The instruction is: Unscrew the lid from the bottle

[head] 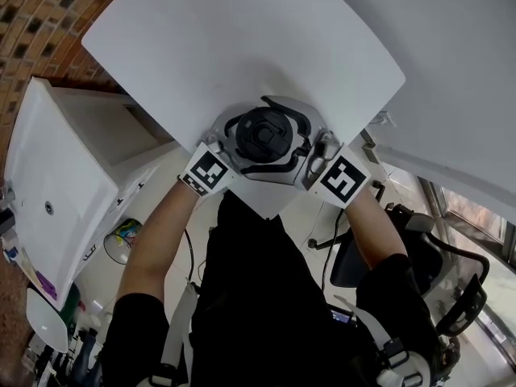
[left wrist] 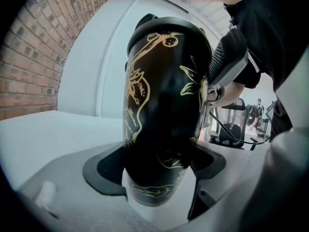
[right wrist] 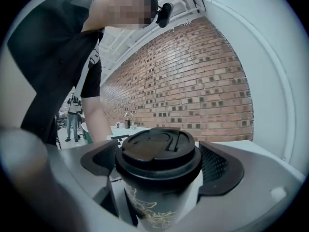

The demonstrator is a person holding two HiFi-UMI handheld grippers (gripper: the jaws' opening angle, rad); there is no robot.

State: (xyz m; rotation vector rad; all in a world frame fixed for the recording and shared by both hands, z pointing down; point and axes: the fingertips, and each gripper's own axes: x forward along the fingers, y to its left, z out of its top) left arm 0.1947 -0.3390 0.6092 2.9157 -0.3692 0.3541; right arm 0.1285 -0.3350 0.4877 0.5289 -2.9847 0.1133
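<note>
The left tool [left wrist: 161,164] clamps the bottle [left wrist: 164,105] by its body over the counter's [head: 242,39] near corner. The right tool [right wrist: 159,164] stands wide around the lid [right wrist: 157,151], apparently not pressing. The lid sits on, so unscrewing looks unfinished: grip and twist remain.

Left gripper [left wrist: 157,170] clamped on the lower body of a tall black bottle with gold line drawings [left wrist: 164,91], dark ribbed pads [left wrist: 104,170] pressing either side, white tabletop [left wrist: 43,139] behind, red brick wall [left wrist: 43,52] far left.
</note>
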